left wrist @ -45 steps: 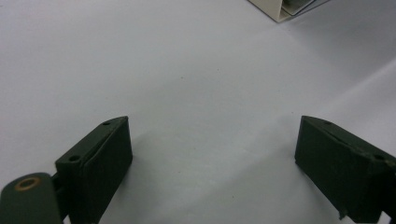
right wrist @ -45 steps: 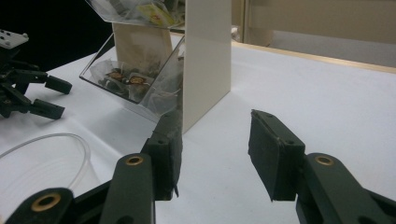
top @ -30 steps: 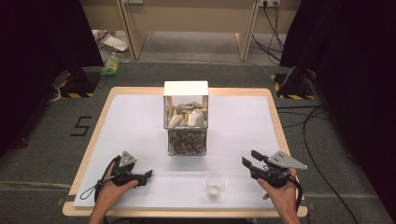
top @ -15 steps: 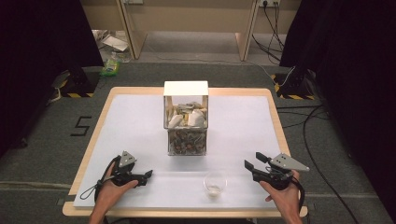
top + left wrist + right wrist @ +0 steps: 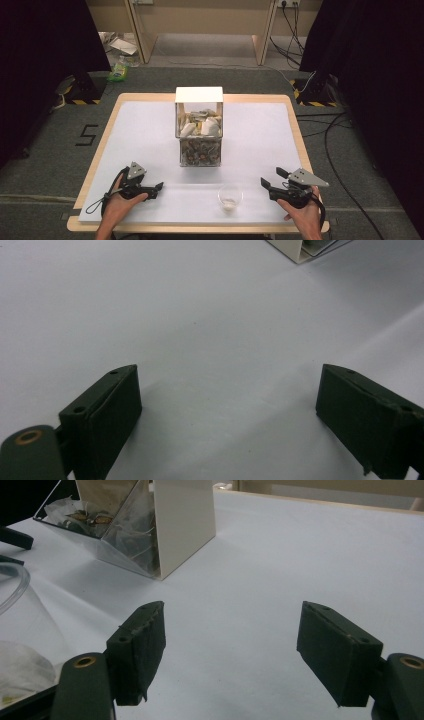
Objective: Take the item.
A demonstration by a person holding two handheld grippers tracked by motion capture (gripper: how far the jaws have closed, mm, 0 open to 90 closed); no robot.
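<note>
A clear two-tier box (image 5: 199, 131) with a white top stands mid-table, holding white sachets above and darker packets below. A clear plastic cup (image 5: 230, 196) with a small white bag in it sits near the front edge. My right gripper (image 5: 270, 178) lies right of the cup, pointing at it. Its jaws have just been opening and stand open, with bare sheet between them (image 5: 230, 617). The cup (image 5: 14, 611) and the box (image 5: 150, 525) show to its left. My left gripper (image 5: 156, 190) rests at the front left, open and with nothing in it (image 5: 227, 390).
A white sheet (image 5: 260, 135) covers the wooden table (image 5: 295, 125). Cables (image 5: 345, 165) run over the grey floor on the right. Litter and a green bottle (image 5: 119, 70) lie beyond the far left corner. A corner of the box (image 5: 310, 247) shows ahead of the left gripper.
The right gripper's jaws have spread wider apart while the hand barely shifted. The left hand, the cup and the box have stayed where they were.
</note>
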